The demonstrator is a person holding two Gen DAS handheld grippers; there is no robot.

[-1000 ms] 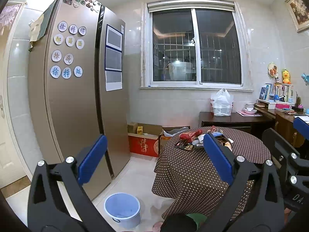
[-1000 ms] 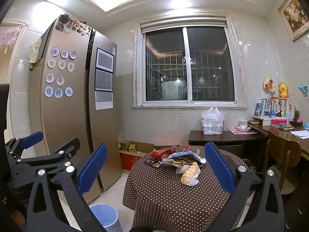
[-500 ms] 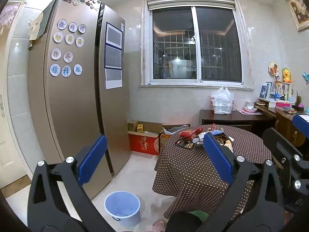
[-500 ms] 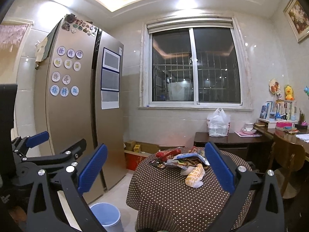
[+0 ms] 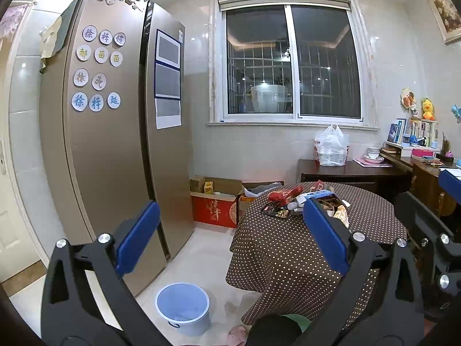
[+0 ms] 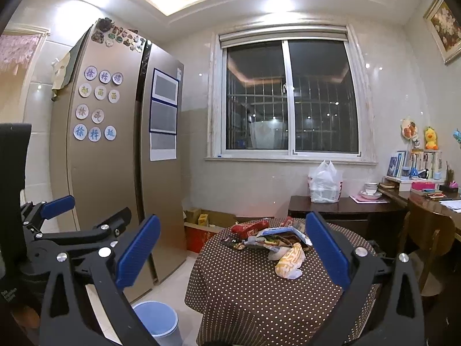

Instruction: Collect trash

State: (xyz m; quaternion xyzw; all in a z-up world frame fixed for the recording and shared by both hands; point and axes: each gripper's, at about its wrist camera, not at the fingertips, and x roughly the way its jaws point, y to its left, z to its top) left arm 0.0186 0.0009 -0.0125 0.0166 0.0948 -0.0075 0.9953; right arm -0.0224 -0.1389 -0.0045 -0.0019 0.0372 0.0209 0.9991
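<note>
A pile of wrappers and packets (image 6: 270, 238) lies on a round table with a brown dotted cloth (image 6: 259, 288); a crumpled yellow-white wrapper (image 6: 289, 261) lies nearest. The pile also shows in the left wrist view (image 5: 302, 201). A light blue bin (image 5: 183, 308) stands on the floor left of the table, also in the right wrist view (image 6: 157, 323). My left gripper (image 5: 230, 230) is open and empty, held well short of the table. My right gripper (image 6: 233, 245) is open and empty, also short of the table.
A tall bronze fridge (image 5: 115, 144) stands at the left. Cardboard boxes (image 5: 216, 199) sit on the floor under the window. A dark sideboard (image 5: 345, 170) bears a white plastic bag (image 5: 331, 147). A wooden chair (image 6: 426, 236) stands right of the table.
Both grippers have drifted slightly; the right wrist view has shifted so the table sits further right and lower. Both stay open and empty.
</note>
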